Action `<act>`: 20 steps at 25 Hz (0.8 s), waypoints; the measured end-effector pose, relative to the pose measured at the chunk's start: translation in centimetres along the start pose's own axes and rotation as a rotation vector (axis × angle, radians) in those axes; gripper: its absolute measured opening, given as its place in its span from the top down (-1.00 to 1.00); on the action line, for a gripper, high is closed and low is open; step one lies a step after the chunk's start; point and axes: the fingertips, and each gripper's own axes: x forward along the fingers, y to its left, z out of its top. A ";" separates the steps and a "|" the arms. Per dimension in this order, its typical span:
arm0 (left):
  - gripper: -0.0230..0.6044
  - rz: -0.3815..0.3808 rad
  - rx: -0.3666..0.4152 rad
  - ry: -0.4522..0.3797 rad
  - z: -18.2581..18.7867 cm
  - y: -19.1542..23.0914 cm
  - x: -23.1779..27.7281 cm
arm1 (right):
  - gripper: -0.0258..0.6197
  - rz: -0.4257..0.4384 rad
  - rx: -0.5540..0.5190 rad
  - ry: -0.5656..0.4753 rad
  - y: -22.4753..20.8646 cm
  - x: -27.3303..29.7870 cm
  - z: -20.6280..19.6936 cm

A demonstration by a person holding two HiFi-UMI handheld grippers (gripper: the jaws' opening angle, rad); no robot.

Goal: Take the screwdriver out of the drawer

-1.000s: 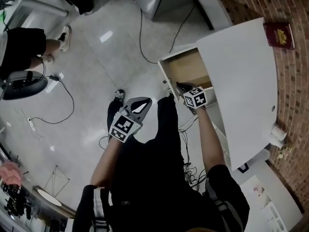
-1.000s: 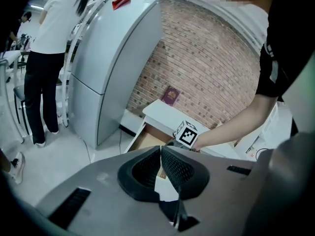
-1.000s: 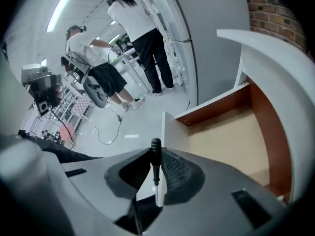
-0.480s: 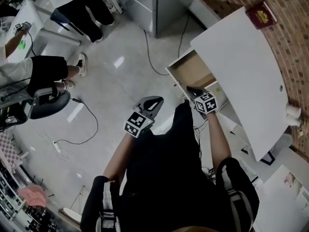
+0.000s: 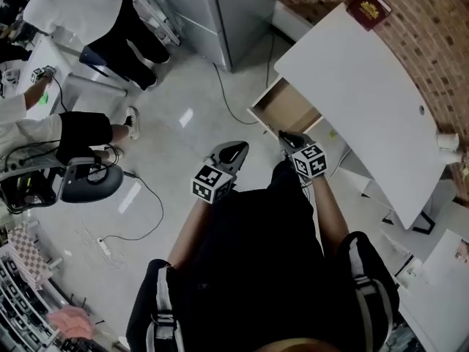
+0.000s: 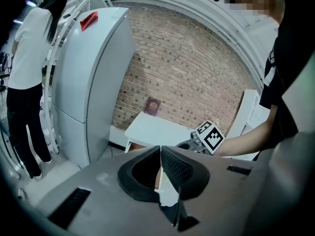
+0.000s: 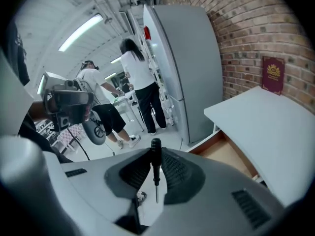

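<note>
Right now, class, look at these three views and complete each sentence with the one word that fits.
The right gripper is shut on a ____.
The left gripper is shut and holds ____.
The drawer under the white table stands ____.
The dark red book stands by a wall of ____.
Missing words: screwdriver; nothing; open; brick.

The table (image 5: 359, 86) is hiding the back of the drawer (image 5: 287, 108); in the head view the screwdriver (image 7: 156, 167) is showing too small to tell.
</note>
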 end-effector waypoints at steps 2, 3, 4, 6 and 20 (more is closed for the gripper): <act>0.87 -0.004 0.023 0.002 0.4 -0.1 0.1 | 0.54 -0.003 -0.025 -0.029 0.6 -1.3 1.0; 0.87 -0.004 0.033 0.001 0.6 -0.1 0.1 | 0.54 -0.006 -0.033 -0.042 0.8 -2.0 1.4; 0.87 -0.005 0.039 0.000 0.8 -0.2 0.1 | 0.54 -0.010 -0.039 -0.053 1.0 -2.6 1.7; 0.87 -0.009 0.045 -0.003 0.9 -0.2 0.0 | 0.54 -0.020 -0.051 -0.074 1.4 -3.6 2.3; 0.87 -0.069 0.079 0.003 0.9 -0.8 0.6 | 0.54 -0.066 -0.119 -0.137 3.0 -6.0 3.6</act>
